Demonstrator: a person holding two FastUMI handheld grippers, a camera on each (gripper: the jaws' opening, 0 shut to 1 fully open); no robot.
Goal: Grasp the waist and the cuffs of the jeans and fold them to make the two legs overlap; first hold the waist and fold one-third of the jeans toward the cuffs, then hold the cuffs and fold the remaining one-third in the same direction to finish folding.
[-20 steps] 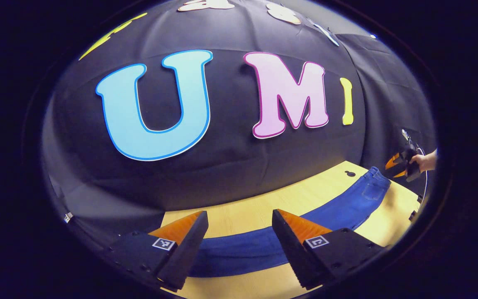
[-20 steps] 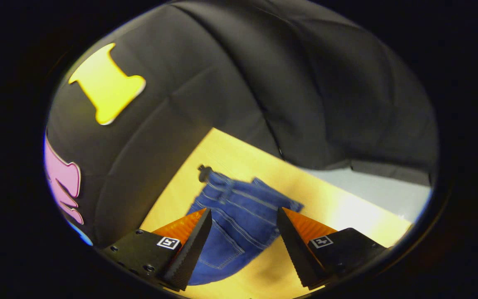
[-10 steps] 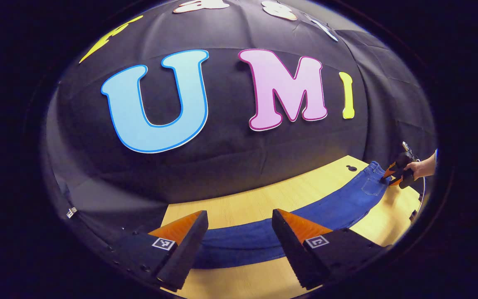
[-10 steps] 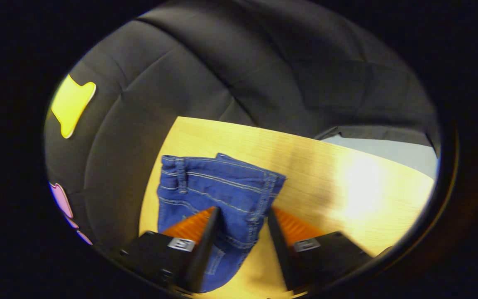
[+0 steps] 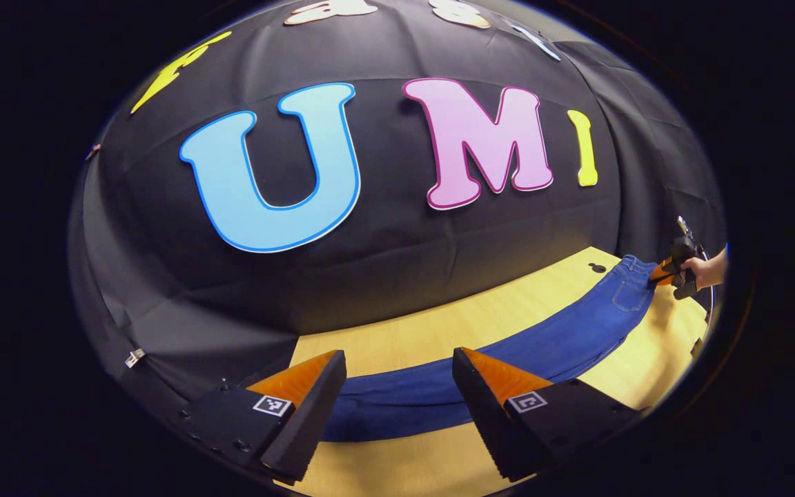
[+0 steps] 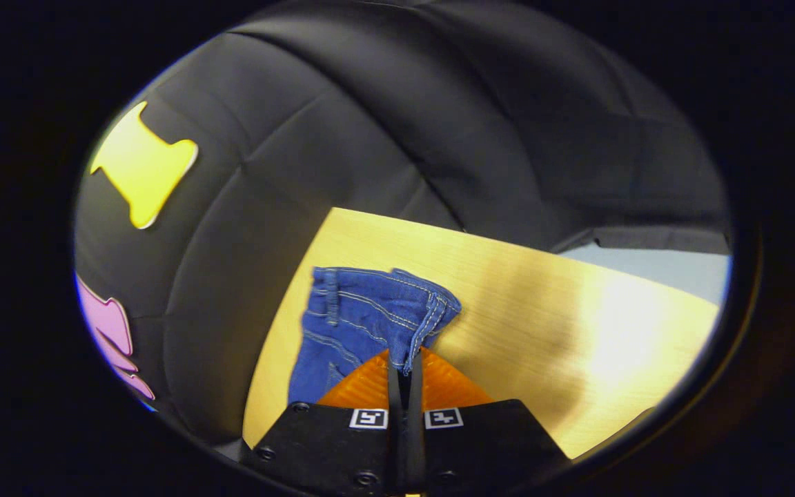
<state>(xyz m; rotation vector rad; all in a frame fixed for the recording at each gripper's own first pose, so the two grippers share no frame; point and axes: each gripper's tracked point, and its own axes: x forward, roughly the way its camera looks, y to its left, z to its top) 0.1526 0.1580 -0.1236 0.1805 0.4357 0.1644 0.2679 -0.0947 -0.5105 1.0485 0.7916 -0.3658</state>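
Note:
Blue jeans (image 5: 542,345) lie stretched in a long band across the wooden table (image 5: 439,324), legs overlapped. In the left gripper view my left gripper (image 5: 397,397) is open, its fingers straddling the leg end of the jeans near the table's front edge. At the far right of that view a hand holds my right gripper (image 5: 661,275) at the waist. In the right gripper view my right gripper (image 6: 404,376) is shut on the near corner of the waistband (image 6: 418,331), and the waist (image 6: 363,317) bunches up above the fingers.
The black cloth wall (image 5: 370,262) rises close behind the table. A small dark hole (image 5: 597,268) marks the tabletop near the waist. Bare wood (image 6: 577,331) lies right of the waist, with grey floor (image 6: 660,269) beyond the table edge.
My right gripper came down onto the waist and went from open to shut on its near corner, gathering the cloth. My left gripper stayed open over the leg end, shifting slightly.

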